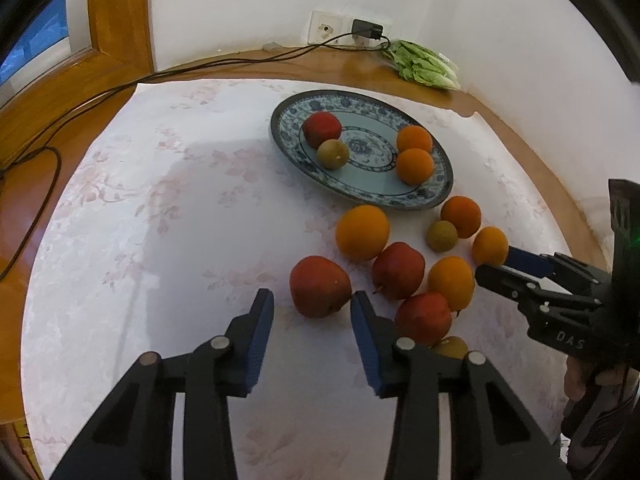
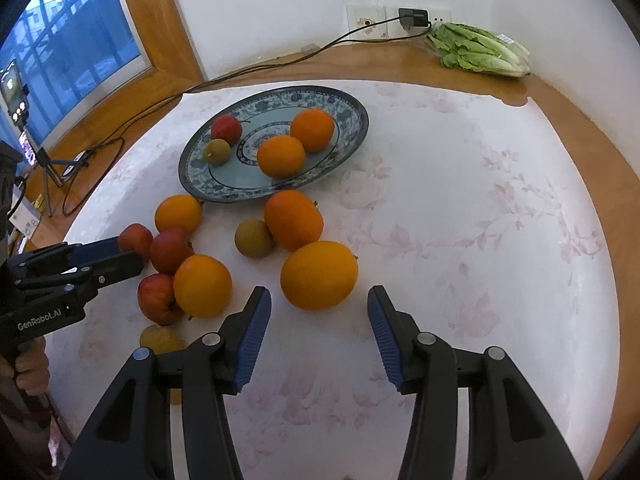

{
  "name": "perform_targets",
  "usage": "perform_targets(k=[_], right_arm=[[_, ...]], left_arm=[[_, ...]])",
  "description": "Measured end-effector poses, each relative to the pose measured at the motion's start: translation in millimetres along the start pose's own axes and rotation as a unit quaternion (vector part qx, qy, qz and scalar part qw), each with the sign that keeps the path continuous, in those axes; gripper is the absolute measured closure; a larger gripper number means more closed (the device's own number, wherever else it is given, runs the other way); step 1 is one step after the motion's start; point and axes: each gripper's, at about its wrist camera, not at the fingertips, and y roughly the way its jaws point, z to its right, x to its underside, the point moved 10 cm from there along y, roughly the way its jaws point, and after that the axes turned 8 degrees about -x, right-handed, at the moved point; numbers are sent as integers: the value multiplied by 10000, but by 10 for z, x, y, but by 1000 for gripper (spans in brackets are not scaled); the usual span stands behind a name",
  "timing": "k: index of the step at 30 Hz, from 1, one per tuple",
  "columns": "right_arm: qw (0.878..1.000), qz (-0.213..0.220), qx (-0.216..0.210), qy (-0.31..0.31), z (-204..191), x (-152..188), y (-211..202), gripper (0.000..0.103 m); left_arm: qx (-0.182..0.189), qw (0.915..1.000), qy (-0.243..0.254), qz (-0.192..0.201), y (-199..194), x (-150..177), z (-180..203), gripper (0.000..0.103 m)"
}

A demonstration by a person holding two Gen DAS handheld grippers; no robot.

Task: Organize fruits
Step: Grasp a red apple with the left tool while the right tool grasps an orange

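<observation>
A blue-patterned plate [image 1: 432,194] [image 2: 348,142] holds two oranges [image 1: 415,165], a red apple [image 1: 322,128] and a brown-green fruit [image 1: 333,154]. Several oranges, red apples and brown-green fruits lie loose on the white cloth in front of it. My left gripper [image 1: 312,306] is open, its fingertips just short of a red apple [image 1: 320,286]. My right gripper [image 2: 319,300] is open, its fingertips on either side of the near edge of a large orange [image 2: 319,275]. The right gripper also shows in the left wrist view [image 1: 496,266], beside an orange [image 1: 490,246].
A wooden table edge [image 2: 600,136] rings the floral cloth [image 1: 160,220]. A bag of lettuce [image 2: 480,50] lies at the back by a wall socket with a charger [image 2: 414,16]; its cable runs off left. A window and a phone tripod stand at left.
</observation>
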Motion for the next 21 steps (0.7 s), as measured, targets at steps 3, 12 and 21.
perform_targets(k=[3, 12, 21], right_arm=[[10000, 2, 40, -82, -13, -20, 15, 49], [9997, 185, 32, -149, -86, -54, 47, 38], [9992, 399, 37, 35, -19, -80, 21, 59]], left_arm=[[-40, 9999, 88, 30, 17, 1, 35, 62], [-92, 9998, 132, 105, 32, -14, 54, 63], [-34, 9999, 34, 102, 39, -25, 26, 69]])
